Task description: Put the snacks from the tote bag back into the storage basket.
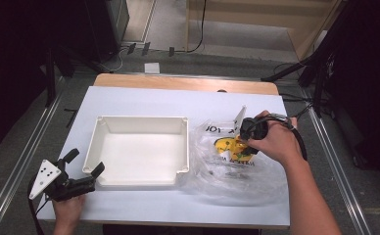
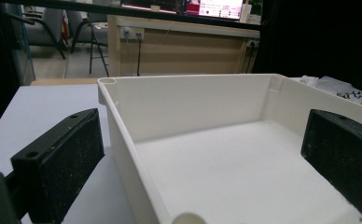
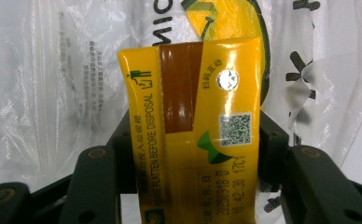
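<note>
A yellow drink carton (image 3: 193,107) with a brown stripe and a QR code stands between my right gripper's black jaws, whose pads press on its two sides. In the high view my right gripper (image 1: 247,134) holds this yellow carton (image 1: 229,146) over a crumpled clear plastic bag (image 1: 227,171) with printed lettering. An empty white tray (image 1: 141,118) lies to the left of the bag. My left gripper (image 1: 85,162) rests open at the tray's near left corner. Its jaws straddle that corner, one outside the tray wall (image 2: 193,102) and one over the floor, with no pad touching.
A white board (image 1: 144,98) covers the wooden table, whose far edge (image 1: 188,82) shows behind it. The bag (image 3: 53,93) spreads wide around the carton. Metal rails and dark stands flank the table. A chair (image 2: 93,32) and wooden furniture stand farther off.
</note>
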`<state>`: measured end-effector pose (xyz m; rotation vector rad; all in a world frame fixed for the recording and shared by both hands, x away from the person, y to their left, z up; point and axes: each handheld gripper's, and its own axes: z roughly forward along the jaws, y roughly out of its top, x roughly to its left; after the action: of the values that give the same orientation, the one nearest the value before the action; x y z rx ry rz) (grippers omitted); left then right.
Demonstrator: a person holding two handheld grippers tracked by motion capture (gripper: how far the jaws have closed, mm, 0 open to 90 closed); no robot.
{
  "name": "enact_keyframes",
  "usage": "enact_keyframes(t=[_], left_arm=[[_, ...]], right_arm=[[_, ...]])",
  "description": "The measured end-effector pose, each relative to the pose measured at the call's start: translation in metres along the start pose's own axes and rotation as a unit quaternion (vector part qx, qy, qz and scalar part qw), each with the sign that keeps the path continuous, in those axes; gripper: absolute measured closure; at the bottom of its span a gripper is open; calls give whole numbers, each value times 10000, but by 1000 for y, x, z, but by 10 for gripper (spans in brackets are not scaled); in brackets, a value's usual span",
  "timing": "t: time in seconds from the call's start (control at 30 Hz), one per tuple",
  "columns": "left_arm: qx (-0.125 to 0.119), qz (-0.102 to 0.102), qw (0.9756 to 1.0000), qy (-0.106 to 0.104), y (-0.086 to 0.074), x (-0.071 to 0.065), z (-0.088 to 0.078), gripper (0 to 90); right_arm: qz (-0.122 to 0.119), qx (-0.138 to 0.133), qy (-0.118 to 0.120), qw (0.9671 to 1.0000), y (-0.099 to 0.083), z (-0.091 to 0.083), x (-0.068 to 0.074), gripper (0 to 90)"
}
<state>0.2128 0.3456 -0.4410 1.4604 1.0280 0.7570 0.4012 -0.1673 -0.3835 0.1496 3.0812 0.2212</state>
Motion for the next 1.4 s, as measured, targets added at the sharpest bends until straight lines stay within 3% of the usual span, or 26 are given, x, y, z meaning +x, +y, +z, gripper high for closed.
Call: enact_keyframes(t=[0.2,0.43,0.57,0.9,1.4], left_arm=[[6,-3,10000,5,0,0,0,0],[-7,-10,10000,-10,0,0,0,0],[-8,-7,10000,-15,0,0,0,0],[-20,-24,10000,-13,0,1,-1,0],[-61,-82,9999,-38,0,1,-1,0]], right_arm=[[-202,7,-27,9998,2,-1,1,519],[-131,91,13,9999,9,-7,3,521],[-162,-40,-104,9998,13,-18,1,521],[-57,-92,-77,9999,22,-37,0,521],[-12,-127,-127,9998,36,-52,-4,522]])
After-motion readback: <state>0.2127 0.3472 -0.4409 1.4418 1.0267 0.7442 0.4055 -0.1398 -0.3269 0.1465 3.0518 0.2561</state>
